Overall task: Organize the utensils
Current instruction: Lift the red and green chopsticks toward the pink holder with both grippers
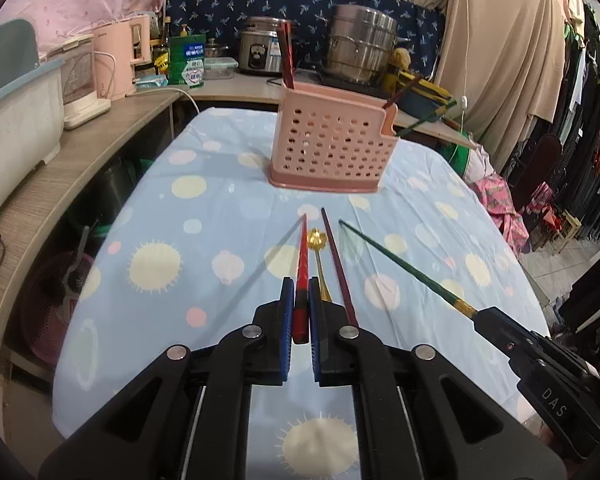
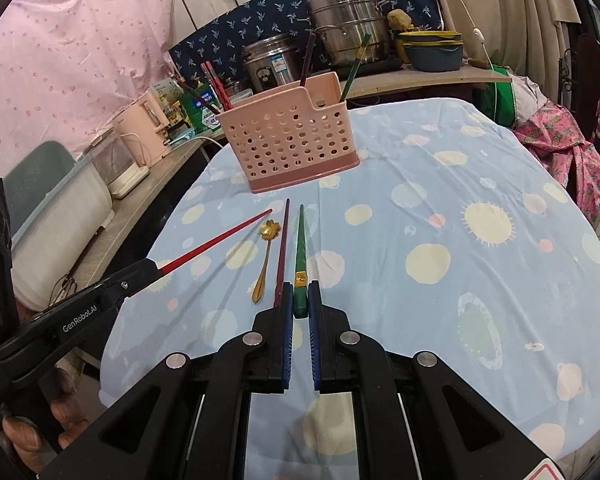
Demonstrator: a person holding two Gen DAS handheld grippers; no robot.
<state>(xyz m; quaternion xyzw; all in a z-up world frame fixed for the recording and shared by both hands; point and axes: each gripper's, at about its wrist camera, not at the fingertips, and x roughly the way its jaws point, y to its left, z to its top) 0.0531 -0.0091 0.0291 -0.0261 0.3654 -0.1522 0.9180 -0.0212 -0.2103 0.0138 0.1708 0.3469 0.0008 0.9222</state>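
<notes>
Nearest the camera, the left gripper point(image 1: 301, 300) has its fingers clamped on the thick end of a red chopstick point(image 1: 302, 256), which points toward 12 o'clock. To its right, the gold spoon point(image 2: 265, 254) and the maroon chopstick point(image 2: 282, 248) lie on the table point(image 2: 440, 300), and the right gripper point(image 2: 300, 300) has its fingers clamped on a green chopstick point(image 2: 300, 252). The pink utensil holder point(image 2: 290, 140) stands at 12 o'clock beyond them, with several chopsticks upright inside.

Both wrist views tilt down, close — sharing the pink holder point(image 1: 332, 148).
</notes>
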